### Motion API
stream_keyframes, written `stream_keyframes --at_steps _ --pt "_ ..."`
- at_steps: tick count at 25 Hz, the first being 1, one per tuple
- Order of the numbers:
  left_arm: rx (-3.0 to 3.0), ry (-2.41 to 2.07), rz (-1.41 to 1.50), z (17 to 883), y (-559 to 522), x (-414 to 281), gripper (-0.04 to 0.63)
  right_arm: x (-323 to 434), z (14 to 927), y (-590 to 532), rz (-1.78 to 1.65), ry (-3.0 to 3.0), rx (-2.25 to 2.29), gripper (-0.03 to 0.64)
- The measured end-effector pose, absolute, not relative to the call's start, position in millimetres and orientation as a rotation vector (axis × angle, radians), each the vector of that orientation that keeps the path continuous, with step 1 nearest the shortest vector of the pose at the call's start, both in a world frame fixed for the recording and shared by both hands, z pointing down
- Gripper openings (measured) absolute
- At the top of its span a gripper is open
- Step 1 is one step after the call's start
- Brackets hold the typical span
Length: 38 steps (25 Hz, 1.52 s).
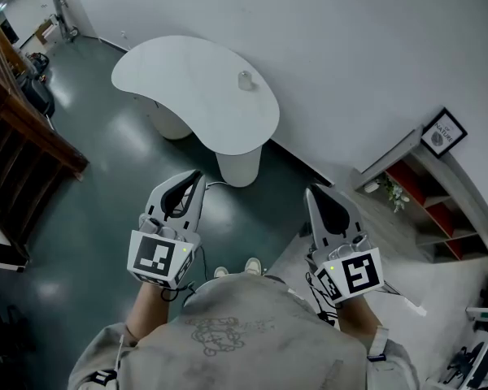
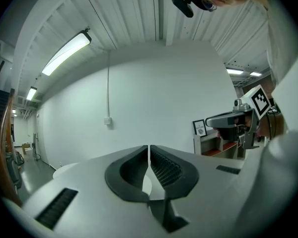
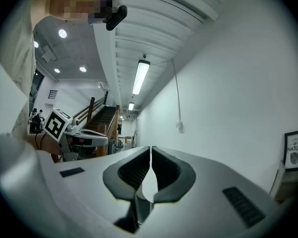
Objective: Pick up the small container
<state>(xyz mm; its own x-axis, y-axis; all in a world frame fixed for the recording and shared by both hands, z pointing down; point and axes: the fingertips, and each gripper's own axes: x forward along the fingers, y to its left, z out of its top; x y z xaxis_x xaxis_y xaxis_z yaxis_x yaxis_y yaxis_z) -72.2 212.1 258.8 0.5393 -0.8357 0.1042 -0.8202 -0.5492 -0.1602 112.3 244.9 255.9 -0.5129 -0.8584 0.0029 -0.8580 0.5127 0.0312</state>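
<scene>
Left claw jaws together and empty, right claw likewise closed on nothing, both held level, one small container standing near wall-side edge of one white curved worktop, well apart from both claws, one framed picture atop shelf unit at right

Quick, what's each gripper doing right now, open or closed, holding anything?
Left gripper: closed, holding nothing.
Right gripper: closed, holding nothing.
</scene>
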Motion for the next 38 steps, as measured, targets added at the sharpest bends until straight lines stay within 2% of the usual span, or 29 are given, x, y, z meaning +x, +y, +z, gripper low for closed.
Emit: stream_keyframes --at_steps 15,38 --pt "-2.649 1.443 -0.268 263.8 196.1 -37.5 0.028 149.3 267.3 225.5 -0.043 -2.729 1.545 0.034" --pt "-2.683 1.395 -0.250 280.9 122.8 -39.2 0.028 124.9 278.8 167.9 -0.010 -2.759 1.485 0.034"
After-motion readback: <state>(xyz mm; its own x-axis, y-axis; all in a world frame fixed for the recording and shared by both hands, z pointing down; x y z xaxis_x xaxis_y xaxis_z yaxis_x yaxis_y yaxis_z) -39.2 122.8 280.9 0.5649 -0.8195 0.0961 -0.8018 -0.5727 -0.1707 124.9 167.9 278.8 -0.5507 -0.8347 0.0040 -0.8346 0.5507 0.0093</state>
